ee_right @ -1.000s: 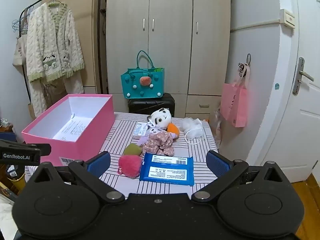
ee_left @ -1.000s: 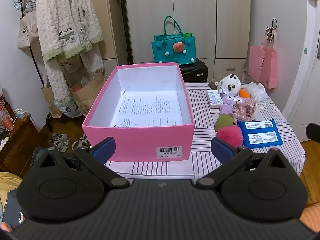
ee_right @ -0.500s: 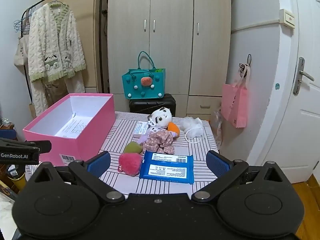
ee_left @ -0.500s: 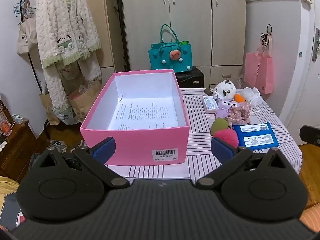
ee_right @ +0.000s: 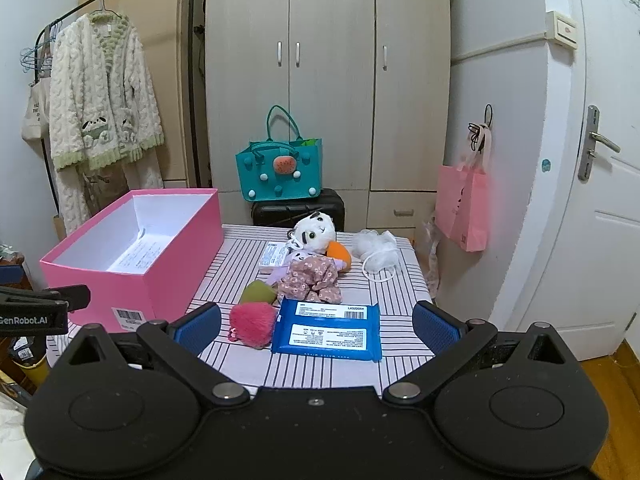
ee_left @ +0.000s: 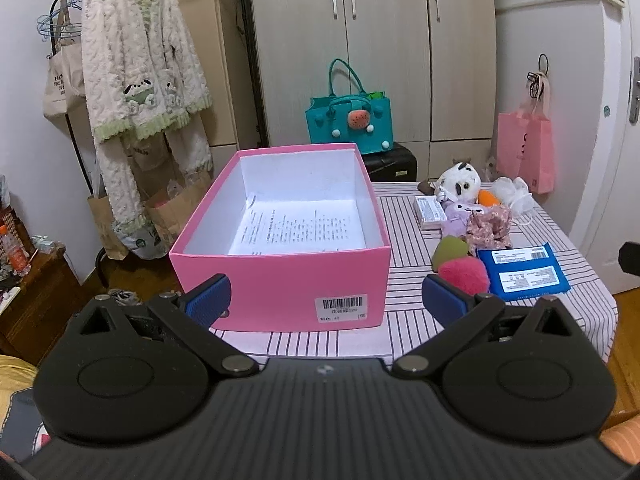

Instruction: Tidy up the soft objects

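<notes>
A pink box (ee_left: 280, 284) (ee_right: 132, 288) with a printed sheet inside stands on the left of the striped table (ee_left: 400, 216). To its right lie a pink pompom (ee_right: 253, 323) (ee_left: 464, 275), a green soft lump (ee_right: 258, 292), a floral fabric bundle (ee_right: 314, 278), a white panda plush (ee_right: 316, 230) (ee_left: 460, 182), an orange soft piece (ee_right: 340, 253) and a white mesh puff (ee_right: 376, 246). My left gripper (ee_left: 326, 300) is open, hanging before the box's near wall. My right gripper (ee_right: 316, 322) is open too, short of the pompom and the blue wipes pack (ee_right: 326, 334).
A small white packet (ee_right: 272, 258) lies by the plush. Behind the table sit a black case (ee_right: 298, 210) with a teal bag (ee_right: 280, 172), a wardrobe, a pink bag (ee_right: 464, 208) on the wall and a door at right. A clothes rack stands at left.
Both grippers have drawn back and lifted a little from the table, so the box and the soft things look smaller and lower. Nothing on the table has moved.
</notes>
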`<state>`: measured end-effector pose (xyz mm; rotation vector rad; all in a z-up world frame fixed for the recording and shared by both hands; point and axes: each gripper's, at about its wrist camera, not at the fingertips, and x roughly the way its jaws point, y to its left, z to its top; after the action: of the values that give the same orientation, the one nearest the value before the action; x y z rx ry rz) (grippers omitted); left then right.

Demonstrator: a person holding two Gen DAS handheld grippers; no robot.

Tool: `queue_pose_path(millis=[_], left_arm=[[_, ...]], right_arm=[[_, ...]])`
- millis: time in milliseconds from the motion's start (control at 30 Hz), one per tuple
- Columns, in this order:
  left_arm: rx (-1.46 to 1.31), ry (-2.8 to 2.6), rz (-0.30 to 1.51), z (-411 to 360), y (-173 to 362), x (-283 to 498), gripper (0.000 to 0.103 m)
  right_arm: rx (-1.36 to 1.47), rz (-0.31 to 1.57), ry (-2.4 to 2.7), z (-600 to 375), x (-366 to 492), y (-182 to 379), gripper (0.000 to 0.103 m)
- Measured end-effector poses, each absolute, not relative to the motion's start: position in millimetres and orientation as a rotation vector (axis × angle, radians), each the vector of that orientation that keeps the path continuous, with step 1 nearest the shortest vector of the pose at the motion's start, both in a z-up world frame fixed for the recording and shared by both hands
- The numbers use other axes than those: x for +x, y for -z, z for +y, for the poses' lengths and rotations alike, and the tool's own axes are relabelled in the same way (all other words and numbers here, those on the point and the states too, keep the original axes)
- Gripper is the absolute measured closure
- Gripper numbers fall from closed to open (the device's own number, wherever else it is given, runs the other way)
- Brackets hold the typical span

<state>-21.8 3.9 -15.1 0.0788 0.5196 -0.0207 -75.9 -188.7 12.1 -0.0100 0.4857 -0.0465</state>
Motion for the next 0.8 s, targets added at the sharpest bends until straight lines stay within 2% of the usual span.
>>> queue_pose_path(millis=[800], left_arm=[[0.060,0.020,0.501,6.5,21.7,-25.9,0.000]], right_arm=[[-0.016,0.421,0.034,-186.5,-84.9,-5.6,0.000]])
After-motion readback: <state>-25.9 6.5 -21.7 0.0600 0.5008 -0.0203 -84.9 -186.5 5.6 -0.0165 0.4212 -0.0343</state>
